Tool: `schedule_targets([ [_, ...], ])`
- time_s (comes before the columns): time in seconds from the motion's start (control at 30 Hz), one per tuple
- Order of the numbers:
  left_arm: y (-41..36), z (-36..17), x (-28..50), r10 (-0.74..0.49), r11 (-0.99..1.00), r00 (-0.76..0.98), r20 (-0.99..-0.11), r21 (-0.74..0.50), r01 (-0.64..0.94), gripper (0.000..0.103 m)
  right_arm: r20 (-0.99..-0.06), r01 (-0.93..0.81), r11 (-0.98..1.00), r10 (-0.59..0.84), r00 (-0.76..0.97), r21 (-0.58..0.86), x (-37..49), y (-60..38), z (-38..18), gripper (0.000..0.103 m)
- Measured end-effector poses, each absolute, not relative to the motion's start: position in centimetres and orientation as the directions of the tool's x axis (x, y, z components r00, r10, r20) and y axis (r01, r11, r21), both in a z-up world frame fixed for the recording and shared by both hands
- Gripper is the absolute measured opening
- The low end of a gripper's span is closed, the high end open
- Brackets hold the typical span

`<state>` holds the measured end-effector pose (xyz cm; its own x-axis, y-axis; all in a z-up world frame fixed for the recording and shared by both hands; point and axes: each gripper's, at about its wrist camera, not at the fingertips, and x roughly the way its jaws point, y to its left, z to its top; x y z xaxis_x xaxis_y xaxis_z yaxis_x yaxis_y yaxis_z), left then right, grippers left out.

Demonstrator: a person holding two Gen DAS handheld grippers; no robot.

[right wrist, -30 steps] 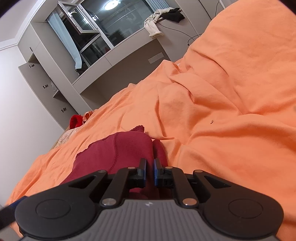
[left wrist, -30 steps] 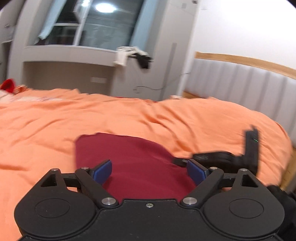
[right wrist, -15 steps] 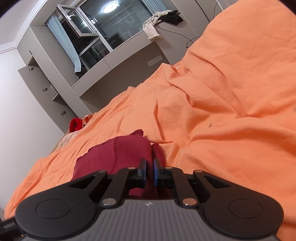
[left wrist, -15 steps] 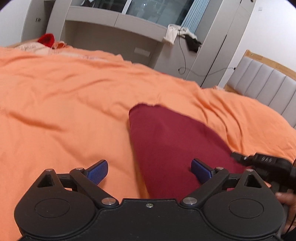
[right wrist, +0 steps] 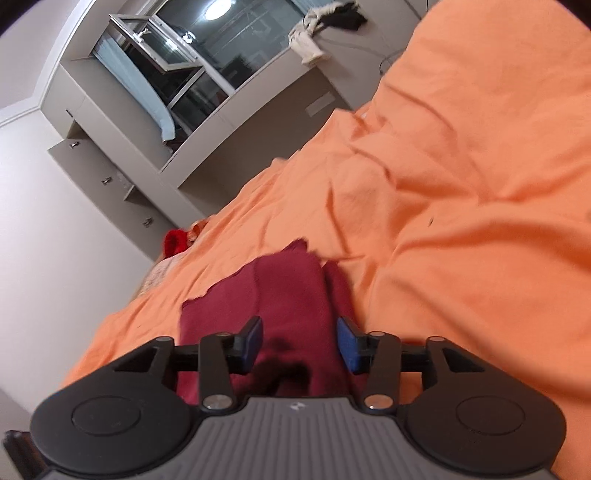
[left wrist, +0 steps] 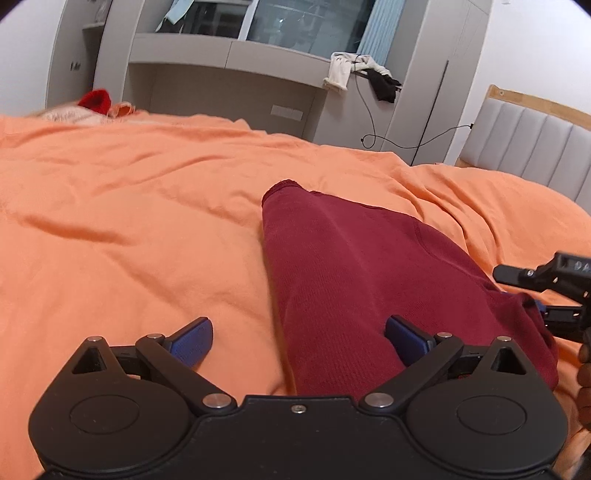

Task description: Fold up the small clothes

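Left wrist view, from left to right: a red item (left wrist: 96,100) lies at the far left edge of the bed beside a pale patterned cloth (left wrist: 70,115); an orange bedspread (left wrist: 129,206) covers the bed, creased but mostly flat; grey built-in cabinets (left wrist: 221,74) and a window (left wrist: 306,29) stand behind, with a white garment (left wrist: 340,74) and a black garment (left wrist: 386,86) draped over the cabinet ledge and a cable (left wrist: 369,122) hanging below; the left gripper (left wrist: 299,334) is released, its blue pads (left wrist: 194,338) spread wide, one over bare bedspread and the other over the cloth, neither pressing on anything; the dark red garment (left wrist: 351,266) lies flat on the bedspread, right of centre, narrow at its far end and widening toward the camera; at the right edge the right gripper (left wrist: 546,295) reaches the garment's near right corner; a padded grey headboard (left wrist: 535,144) with a wooden rim stands beyond. Right wrist view: the red item (right wrist: 175,240) is at the left by a white wall (right wrist: 55,240); the right gripper (right wrist: 300,341) has just been opening, and its pads (right wrist: 255,338) now stand apart with the folded dark red garment (right wrist: 280,291) lying between them, unpinched; the bedspread (right wrist: 461,221) rises in folds to the right.
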<state>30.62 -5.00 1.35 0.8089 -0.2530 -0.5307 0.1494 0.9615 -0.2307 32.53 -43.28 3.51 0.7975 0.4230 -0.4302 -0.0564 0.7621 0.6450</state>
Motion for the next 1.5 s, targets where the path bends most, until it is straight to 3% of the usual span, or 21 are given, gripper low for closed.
schedule_targets([
  [0.03,-5.2,1.4,30.5,-0.252,0.963,0.811,-0.527,-0.221,0.155,0.098,-0.439,-0.062,0.767,0.429,0.79,0.639,32.4,-43.1,3.5,0.048],
  [0.1,-5.4,1.5,30.4,-0.25,0.965,0.815,-0.523,-0.206,0.164,0.096,-0.47,-0.076,0.811,0.41,0.782,0.58,32.0,-42.6,3.6,0.02],
  [0.33,-5.4,1.5,30.3,-0.267,0.961,0.81,-0.522,-0.211,0.181,0.096,-0.508,-0.15,0.901,0.36,0.782,0.407,29.7,-41.7,3.9,0.015],
  [0.57,-5.6,1.4,30.1,-0.266,0.961,0.815,-0.515,-0.201,0.187,0.096,-0.48,-0.114,0.862,0.38,0.791,0.494,30.0,-43.4,3.6,0.036],
  [0.63,-5.6,1.4,30.1,-0.266,0.962,0.815,-0.515,-0.201,0.187,0.096,-0.463,-0.117,0.863,0.373,0.804,0.492,29.9,-43.3,4.0,0.047],
  [0.7,-5.6,1.5,30.1,-0.267,0.961,0.815,-0.514,-0.201,0.188,0.096,-0.454,-0.128,0.864,0.376,0.808,0.487,29.9,-43.2,4.2,0.067],
  [0.87,-5.6,1.5,30.1,-0.267,0.961,0.815,-0.514,-0.202,0.188,0.097,-0.482,-0.185,0.858,0.434,0.761,0.479,30.2,-42.8,4.3,0.09],
  [1.03,-5.6,1.5,30.1,-0.266,0.961,0.815,-0.514,-0.202,0.187,0.097,-0.562,-0.164,0.884,0.411,0.718,0.438,30.5,-42.6,2.9,0.092],
  [1.5,-5.8,1.4,29.9,-0.25,0.967,0.827,-0.503,-0.173,0.187,0.1,-0.594,-0.168,0.928,0.344,0.728,0.331,30.1,-41.1,1.6,0.1],
])
